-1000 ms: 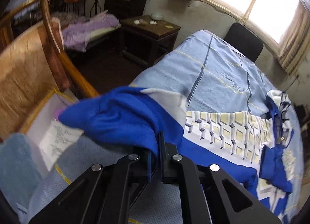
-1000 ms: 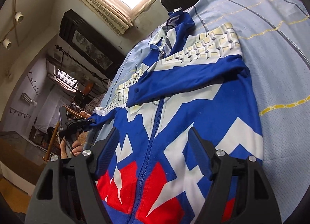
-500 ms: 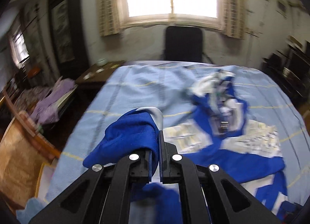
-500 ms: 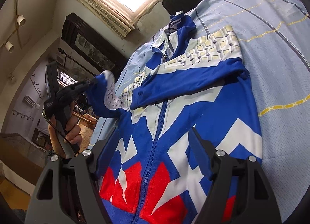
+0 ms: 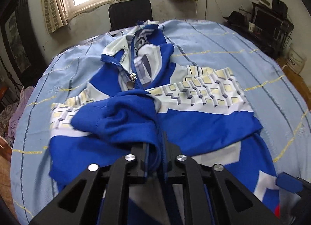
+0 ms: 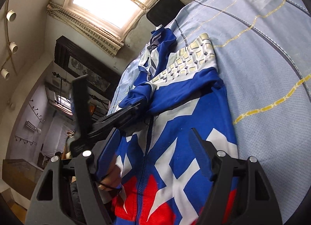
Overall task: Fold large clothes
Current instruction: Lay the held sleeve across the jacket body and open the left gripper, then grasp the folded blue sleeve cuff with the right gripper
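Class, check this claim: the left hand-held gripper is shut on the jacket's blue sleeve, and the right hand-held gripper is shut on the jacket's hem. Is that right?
Not quite. The right hand-held gripper is open and grips nothing; its own wrist view shows the fingers spread wide above the jacket. The rest stands: in the left wrist view, the left hand-held gripper is shut on the blue sleeve.

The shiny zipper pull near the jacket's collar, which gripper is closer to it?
Left. The left gripper holds a blue sleeve just below the zipper pull. The right gripper hangs open farther down, over the jacket's lower front.
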A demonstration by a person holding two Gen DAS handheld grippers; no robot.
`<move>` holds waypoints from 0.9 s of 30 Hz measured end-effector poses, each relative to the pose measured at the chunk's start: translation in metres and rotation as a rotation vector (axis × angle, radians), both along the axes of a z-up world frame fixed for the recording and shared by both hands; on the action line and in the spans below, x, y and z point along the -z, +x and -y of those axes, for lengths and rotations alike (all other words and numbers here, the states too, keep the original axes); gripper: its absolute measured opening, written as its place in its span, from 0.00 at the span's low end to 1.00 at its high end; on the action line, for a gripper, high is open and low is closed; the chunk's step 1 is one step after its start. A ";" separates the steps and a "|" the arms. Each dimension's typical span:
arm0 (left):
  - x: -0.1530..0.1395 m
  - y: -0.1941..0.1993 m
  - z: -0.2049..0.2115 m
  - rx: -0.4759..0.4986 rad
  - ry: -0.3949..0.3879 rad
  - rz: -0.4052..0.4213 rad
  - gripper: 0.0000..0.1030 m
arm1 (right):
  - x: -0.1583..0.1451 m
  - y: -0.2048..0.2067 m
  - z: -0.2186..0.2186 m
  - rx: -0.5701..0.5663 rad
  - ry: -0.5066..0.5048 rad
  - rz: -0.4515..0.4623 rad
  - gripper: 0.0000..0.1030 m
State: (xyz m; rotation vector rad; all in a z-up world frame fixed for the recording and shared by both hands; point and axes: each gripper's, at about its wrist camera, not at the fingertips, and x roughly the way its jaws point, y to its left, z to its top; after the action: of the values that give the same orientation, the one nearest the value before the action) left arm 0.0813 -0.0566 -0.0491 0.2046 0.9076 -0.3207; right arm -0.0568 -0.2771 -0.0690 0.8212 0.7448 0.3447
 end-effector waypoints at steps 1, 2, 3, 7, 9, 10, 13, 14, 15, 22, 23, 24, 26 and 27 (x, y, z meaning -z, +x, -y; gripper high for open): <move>-0.007 -0.007 -0.010 0.002 -0.015 0.019 0.31 | 0.000 0.000 -0.001 -0.001 -0.004 0.002 0.70; -0.014 -0.015 -0.021 -0.006 -0.021 0.049 0.44 | -0.001 0.000 -0.001 -0.002 -0.012 0.005 0.70; -0.018 -0.024 -0.022 -0.019 -0.016 0.078 0.51 | -0.002 -0.001 -0.002 -0.004 -0.020 0.007 0.70; -0.019 -0.031 -0.071 -0.077 0.013 0.093 0.53 | -0.006 0.004 -0.023 -0.068 -0.090 0.014 0.70; -0.009 -0.027 -0.092 -0.119 0.031 0.059 0.53 | -0.012 0.009 -0.039 -0.107 -0.152 0.020 0.70; -0.005 -0.023 -0.100 -0.131 0.032 0.046 0.53 | -0.018 0.012 -0.050 -0.127 -0.203 0.026 0.70; 0.006 -0.015 -0.114 -0.139 0.011 0.007 0.53 | -0.036 0.026 -0.084 -0.177 -0.393 0.051 0.70; 0.010 -0.012 -0.116 -0.139 0.009 -0.001 0.53 | -0.041 0.032 -0.095 -0.193 -0.452 0.060 0.70; 0.014 -0.008 -0.117 -0.140 0.009 -0.008 0.53 | -0.047 0.040 -0.109 -0.212 -0.530 0.070 0.70; 0.031 0.003 -0.137 -0.136 -0.053 -0.076 0.58 | -0.048 0.088 -0.187 -0.299 -0.847 0.104 0.70; 0.035 0.008 -0.141 -0.148 -0.065 -0.114 0.62 | -0.046 0.096 -0.197 -0.307 -0.880 0.106 0.70; 0.034 0.010 -0.147 -0.156 -0.104 -0.125 0.62 | -0.043 0.102 -0.205 -0.314 -0.904 0.108 0.70; 0.033 0.012 -0.152 -0.159 -0.132 -0.146 0.62 | -0.035 0.118 -0.223 -0.331 -0.943 0.112 0.68; 0.033 0.012 -0.154 -0.173 -0.130 -0.149 0.56 | -0.030 0.126 -0.229 -0.331 -0.950 0.112 0.65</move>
State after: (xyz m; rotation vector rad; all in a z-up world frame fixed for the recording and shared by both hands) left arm 0.0932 0.0976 -0.0825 -0.0187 1.0401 -0.2348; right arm 0.0695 -0.0485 -0.0387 -0.2187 0.8246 0.2800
